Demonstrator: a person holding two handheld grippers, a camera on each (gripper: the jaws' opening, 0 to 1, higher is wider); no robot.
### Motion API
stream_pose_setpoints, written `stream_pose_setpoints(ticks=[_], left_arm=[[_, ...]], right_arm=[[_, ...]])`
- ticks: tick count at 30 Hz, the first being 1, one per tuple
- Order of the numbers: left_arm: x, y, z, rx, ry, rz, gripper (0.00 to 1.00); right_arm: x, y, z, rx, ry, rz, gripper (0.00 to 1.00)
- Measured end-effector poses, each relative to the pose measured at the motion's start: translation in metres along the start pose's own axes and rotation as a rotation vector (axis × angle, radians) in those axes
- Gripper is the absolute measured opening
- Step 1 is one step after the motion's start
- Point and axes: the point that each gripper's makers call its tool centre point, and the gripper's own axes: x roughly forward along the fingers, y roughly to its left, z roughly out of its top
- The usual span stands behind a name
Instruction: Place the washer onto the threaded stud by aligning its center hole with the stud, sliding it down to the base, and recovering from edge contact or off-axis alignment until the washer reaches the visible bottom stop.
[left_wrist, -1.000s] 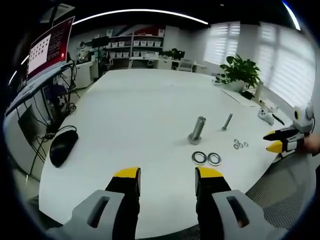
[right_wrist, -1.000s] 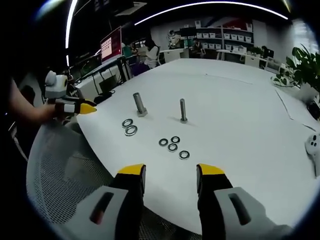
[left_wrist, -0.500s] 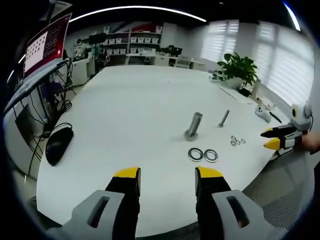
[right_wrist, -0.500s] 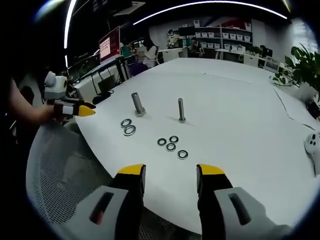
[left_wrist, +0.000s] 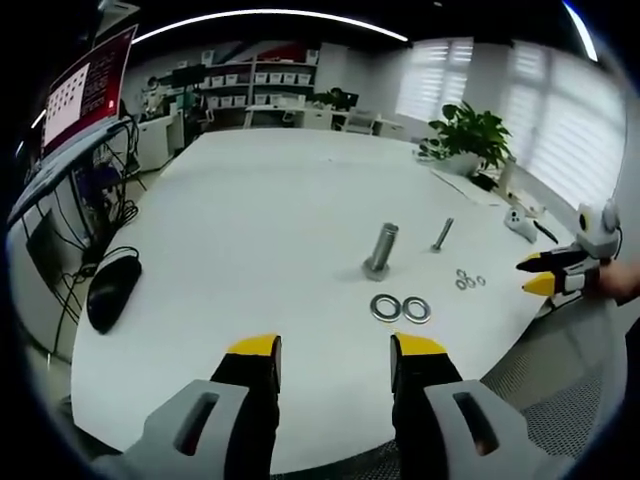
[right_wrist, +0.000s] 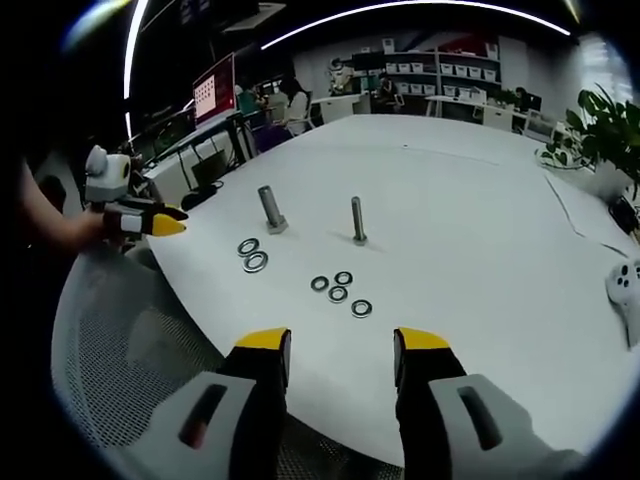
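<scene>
You had not begun: both tongs, left (left_wrist: 325, 347) and right (right_wrist: 328, 342), stood wide and empty, every washer (right_wrist: 338, 293) lay on the tabletop (right_wrist: 480, 240) near the bare stud (right_wrist: 357, 220).

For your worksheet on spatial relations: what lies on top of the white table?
On the table stand two studs, with two large washers and four small washers lying flat. A black mouse lies there too. Nothing covers them.
</scene>
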Motion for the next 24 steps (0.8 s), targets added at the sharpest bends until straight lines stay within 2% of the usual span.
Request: stream_pose_setpoints(ticks=[5,12,21,23,24], left_arm=[[-0.0001,-0.0029,-0.0011,0.019,0.011,-0.008,0.43],[-0.0007,0.0005,-0.0019,0.025,0.014,0.005,0.41],[-0.0013,0.0049,0.0005,0.043,0.007,0.032,0.4],[0.0017,0.0035,-0.0082,0.033,0.058,0.021,0.41],[0.0023,0.0029,-0.0078,0.043,0.056,0.022,0.41]], right_arm=[[-0.0001,0.0021,0.0006,-0.013,-0.001,0.012,0.44],[-0.0006,0.0018,0.0044,0.005,-0.03,0.012,0.44],[0.0006,0.0023,0.0043,0.008,-0.031,0.021,0.44],[0.0007,0.0031,0.0047,0.005,-0.032,0.025,0.44],[0.0007,0.0035,0.0049,0.004,-0.033,0.027,0.44]])
